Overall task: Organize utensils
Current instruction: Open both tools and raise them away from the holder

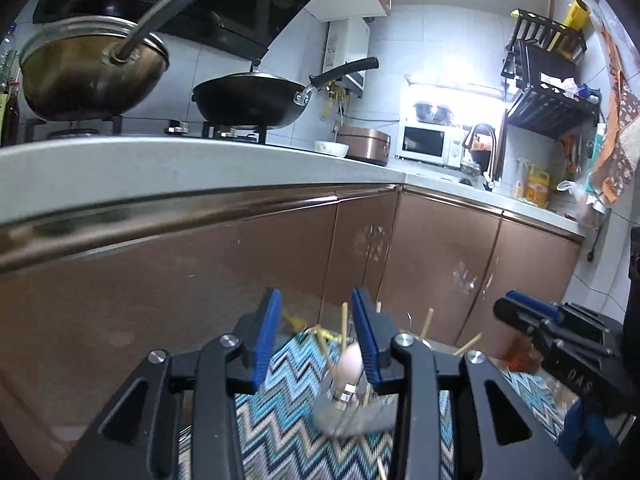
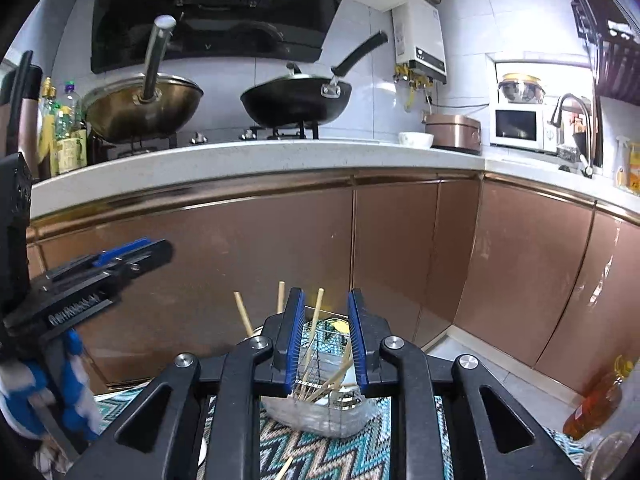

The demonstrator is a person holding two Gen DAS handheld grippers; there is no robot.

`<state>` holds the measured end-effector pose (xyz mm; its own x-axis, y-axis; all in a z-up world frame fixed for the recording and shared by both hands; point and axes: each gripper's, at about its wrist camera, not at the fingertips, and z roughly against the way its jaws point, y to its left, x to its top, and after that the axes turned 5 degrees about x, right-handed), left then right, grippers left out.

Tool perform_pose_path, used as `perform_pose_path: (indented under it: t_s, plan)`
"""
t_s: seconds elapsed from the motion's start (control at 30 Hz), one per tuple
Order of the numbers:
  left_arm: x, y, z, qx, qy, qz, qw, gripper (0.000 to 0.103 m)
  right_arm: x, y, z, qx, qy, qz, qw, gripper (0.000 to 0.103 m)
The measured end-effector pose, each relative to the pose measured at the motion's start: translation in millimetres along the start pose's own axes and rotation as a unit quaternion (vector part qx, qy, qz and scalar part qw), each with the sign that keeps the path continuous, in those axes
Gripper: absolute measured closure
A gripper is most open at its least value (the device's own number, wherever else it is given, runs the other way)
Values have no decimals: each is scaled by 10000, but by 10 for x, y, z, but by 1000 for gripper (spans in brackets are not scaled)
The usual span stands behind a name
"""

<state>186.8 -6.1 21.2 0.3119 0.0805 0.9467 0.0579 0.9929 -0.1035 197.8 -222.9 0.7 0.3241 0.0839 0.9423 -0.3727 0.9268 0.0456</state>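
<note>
Both the left gripper (image 1: 316, 338) and right gripper (image 2: 325, 338) hover with jaws spread and empty over the zigzag cloth (image 2: 320, 454), where chopsticks (image 2: 317, 322) stand upright in a clear holder (image 2: 320, 412) for access.

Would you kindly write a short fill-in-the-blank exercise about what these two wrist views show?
1. Several wooden chopsticks stand in a clear ____ on the zigzag cloth.
2. On the stove, the black wok sits to the ____ of the brass-coloured pot in the right wrist view.
3. The microwave on the counter is ____ in colour.
4. The right gripper has its jaws ____, pressing on nothing.

Missing words: container; right; white; open
</note>
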Motion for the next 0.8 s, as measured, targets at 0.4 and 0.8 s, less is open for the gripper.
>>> perform_pose_path:
  t_s: [0.4,0.8]
  plan:
    - [33,527,997,171,195,146,9996,60,-4,430,880,93,65,169,9998,81]
    - [-167,611,1602,155,319,46,9994,57,-160,790,1532,175,68,262,9995,81]
